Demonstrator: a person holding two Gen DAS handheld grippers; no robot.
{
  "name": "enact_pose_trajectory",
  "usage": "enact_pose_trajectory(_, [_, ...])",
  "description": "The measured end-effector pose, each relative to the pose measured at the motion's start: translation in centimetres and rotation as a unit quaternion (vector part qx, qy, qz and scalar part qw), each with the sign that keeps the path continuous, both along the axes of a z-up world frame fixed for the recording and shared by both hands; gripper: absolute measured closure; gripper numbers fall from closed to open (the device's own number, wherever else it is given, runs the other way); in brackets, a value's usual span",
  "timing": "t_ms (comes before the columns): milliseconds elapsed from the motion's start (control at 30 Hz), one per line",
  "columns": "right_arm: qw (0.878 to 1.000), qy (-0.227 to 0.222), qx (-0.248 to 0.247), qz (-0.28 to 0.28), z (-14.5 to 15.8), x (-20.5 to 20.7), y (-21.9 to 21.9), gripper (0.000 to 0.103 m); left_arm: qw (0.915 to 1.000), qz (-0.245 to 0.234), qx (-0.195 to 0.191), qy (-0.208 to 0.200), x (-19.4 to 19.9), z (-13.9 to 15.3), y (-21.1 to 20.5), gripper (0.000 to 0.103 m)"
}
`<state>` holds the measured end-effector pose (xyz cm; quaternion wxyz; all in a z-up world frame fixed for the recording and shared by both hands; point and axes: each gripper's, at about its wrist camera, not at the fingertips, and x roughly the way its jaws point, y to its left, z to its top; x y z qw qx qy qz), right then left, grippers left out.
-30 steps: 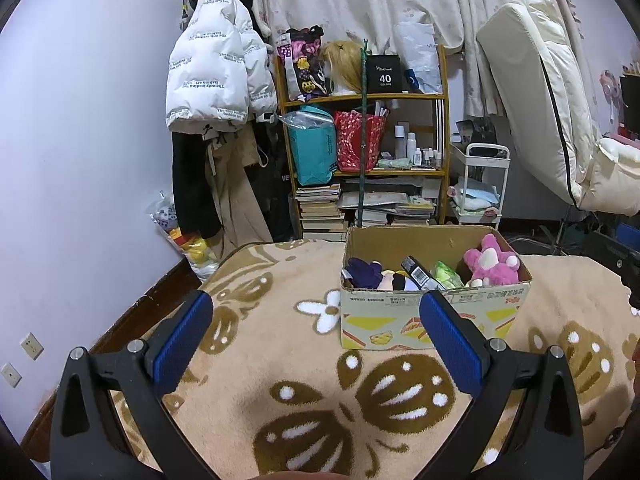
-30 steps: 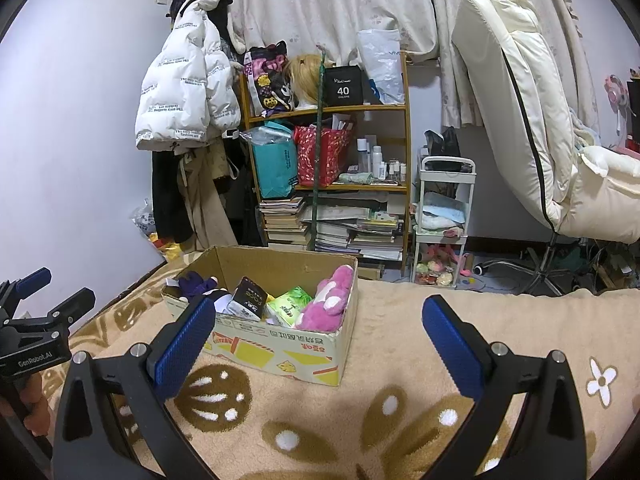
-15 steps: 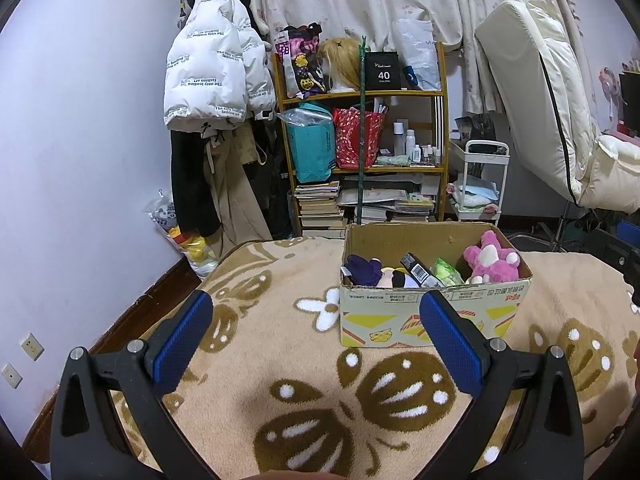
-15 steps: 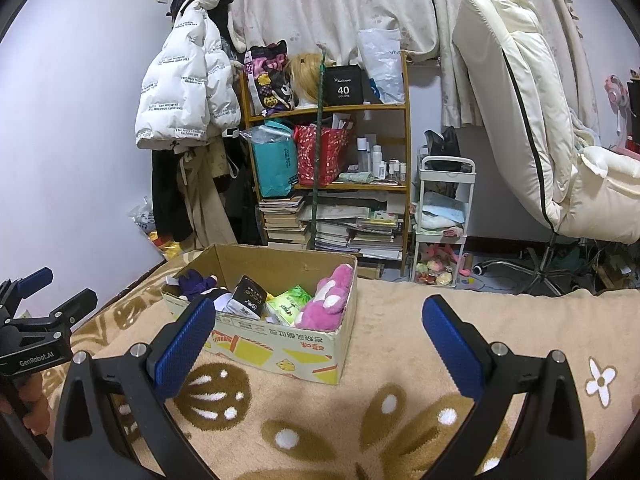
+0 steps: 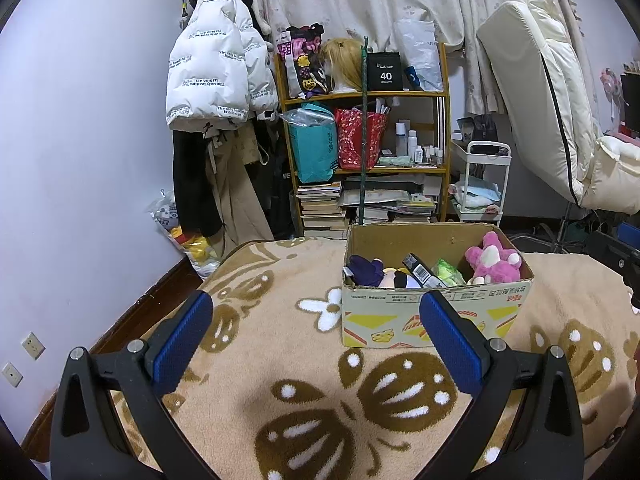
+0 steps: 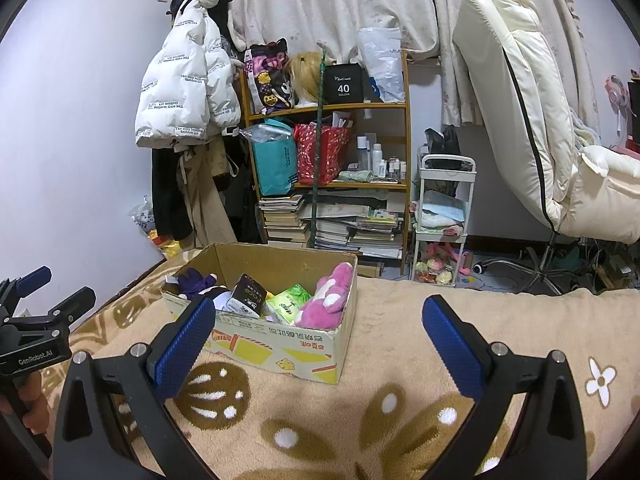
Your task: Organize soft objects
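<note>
Blanket (image 5: pixel 280 380) bearing the box (image 5: pixel 432 320); inside it, at the right end, a pink plush (image 5: pixel 494 262), a purple plush (image 5: pixel 366 272) at the left end. Left gripper (image 5: pixel 316 344) and right gripper (image 6: pixel 320 344) hover before the box, jaws apart, empty. Risk: the low box wall may snag a finger. A black pack (image 6: pixel 249 294) in the box reads, perhaps, "Face"; the left gripper's body reads "GenRobot.AI".

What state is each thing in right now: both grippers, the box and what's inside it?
left gripper: open, empty, short of the box.
right gripper: open, empty, short of the box.
cardboard box: upright on the blanket, top open.
pink plush toy: in the box, leaning in one corner.
purple plush: in the box, opposite end.
green packet: in the box, beside the pink plush toy.
</note>
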<state>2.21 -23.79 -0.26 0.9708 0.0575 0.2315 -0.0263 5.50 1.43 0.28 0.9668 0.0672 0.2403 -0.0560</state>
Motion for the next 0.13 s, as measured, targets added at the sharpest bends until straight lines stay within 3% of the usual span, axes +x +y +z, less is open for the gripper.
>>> enact_pose_trajectory(133, [1.000, 0.002, 0.000, 0.002, -0.19, 0.06, -0.10, 0.000, 1.0000, 0.000, 0.000, 0.000, 0.03, -0.03, 0.04, 0.001])
